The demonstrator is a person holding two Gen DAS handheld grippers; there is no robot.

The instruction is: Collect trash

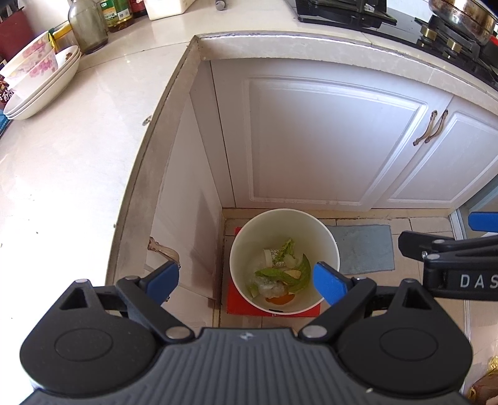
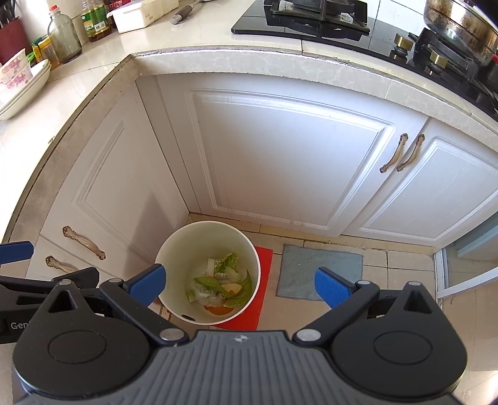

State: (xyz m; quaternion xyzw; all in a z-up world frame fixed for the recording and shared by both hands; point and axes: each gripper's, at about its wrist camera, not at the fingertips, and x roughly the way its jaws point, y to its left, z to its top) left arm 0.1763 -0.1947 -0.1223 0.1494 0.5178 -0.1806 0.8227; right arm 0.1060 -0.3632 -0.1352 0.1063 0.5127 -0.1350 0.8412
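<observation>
The left gripper [image 1: 246,280], black with blue pads, is spread wide and holds nothing; its fingers [image 1: 330,286] frame the open mouth of the round white plastic waste bin [image 1: 242,246] on the floor below. The right gripper [image 2: 239,285] is spread just as wide and is also empty, with its left pad [image 2: 147,285] in line with the bin's left rim and its right pad over the grey floor mat [image 2: 320,271]. Each gripper shows at the edge of the other's view: the white letters "DAS" can be read on the right one's body in the left wrist view, and "Gen" on the left one's body in the right wrist view.

The trash lies at the bottom of the bin: green lettuce leaves [image 1: 280,275], a crumpled white paper cup [image 1: 272,257] with small print too fine to read, and an orange peel [image 1: 278,299]. The bin stands on a red square mat [image 2: 264,268] in the corner of the white cabinets [image 2: 280,155], with the grey mat just to its right.

Above, the pale stone countertop [image 1: 77,155] carries stacked white bowls with pink flowers [image 1: 40,78] at far left, a clear glass bottle [image 2: 63,35] and a yellow oil bottle with a green label [image 2: 95,21]. At far right sits a black gas hob [image 2: 298,21] with a steel wok [image 2: 460,21].
</observation>
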